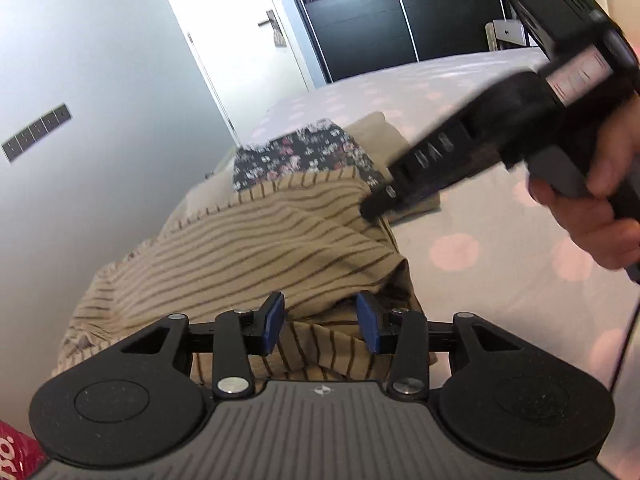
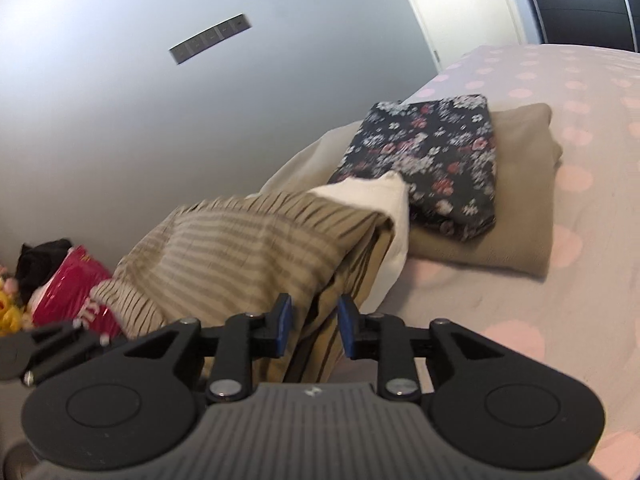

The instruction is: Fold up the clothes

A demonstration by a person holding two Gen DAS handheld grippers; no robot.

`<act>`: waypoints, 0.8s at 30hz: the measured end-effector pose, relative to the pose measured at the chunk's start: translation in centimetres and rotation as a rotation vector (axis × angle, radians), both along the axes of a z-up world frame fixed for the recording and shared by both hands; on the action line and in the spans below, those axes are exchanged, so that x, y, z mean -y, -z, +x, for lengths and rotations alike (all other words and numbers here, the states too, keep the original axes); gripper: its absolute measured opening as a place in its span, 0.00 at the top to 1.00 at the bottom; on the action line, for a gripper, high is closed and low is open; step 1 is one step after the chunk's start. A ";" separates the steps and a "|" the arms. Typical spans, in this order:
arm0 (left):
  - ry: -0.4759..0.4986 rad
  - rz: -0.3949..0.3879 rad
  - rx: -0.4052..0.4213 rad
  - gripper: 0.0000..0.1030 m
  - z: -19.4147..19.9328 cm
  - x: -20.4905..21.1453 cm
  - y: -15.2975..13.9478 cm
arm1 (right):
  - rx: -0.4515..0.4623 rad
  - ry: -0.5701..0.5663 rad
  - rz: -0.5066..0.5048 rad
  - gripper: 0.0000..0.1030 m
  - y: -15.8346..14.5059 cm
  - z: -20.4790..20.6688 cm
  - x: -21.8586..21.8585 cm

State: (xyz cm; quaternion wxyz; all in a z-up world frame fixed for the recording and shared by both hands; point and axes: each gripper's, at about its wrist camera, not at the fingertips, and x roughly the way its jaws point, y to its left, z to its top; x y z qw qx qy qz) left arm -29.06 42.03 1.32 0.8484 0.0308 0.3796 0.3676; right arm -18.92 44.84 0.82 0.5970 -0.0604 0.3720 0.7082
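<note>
At the far left, a red bag (image 2: 76, 292) lay on the floor beside the bed (image 2: 580, 240). Next to it, on the near edge of the mattress, the striped garment (image 1: 248, 252) sat in a loose, partly folded heap with a white lining (image 2: 384, 200) exposed at one end. The left gripper (image 1: 320, 326) stood partly open, fabric lying between its pads but not pinched. The right gripper (image 2: 314, 326) was likewise partly open, astride a folded edge without clamping it. Further right, a floral piece (image 2: 436, 160) rested squarely on a beige one (image 2: 524, 168), both already folded. Judged from this, two items were finished; the striped garment had apparently just been released and needed squaring and stacking.
</note>
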 end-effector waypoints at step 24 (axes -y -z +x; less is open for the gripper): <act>-0.116 -0.132 -0.080 0.98 -1.7 -1.9 1.3 | 0.031 0.109 0.000 0.79 0.6 2.6 -2.8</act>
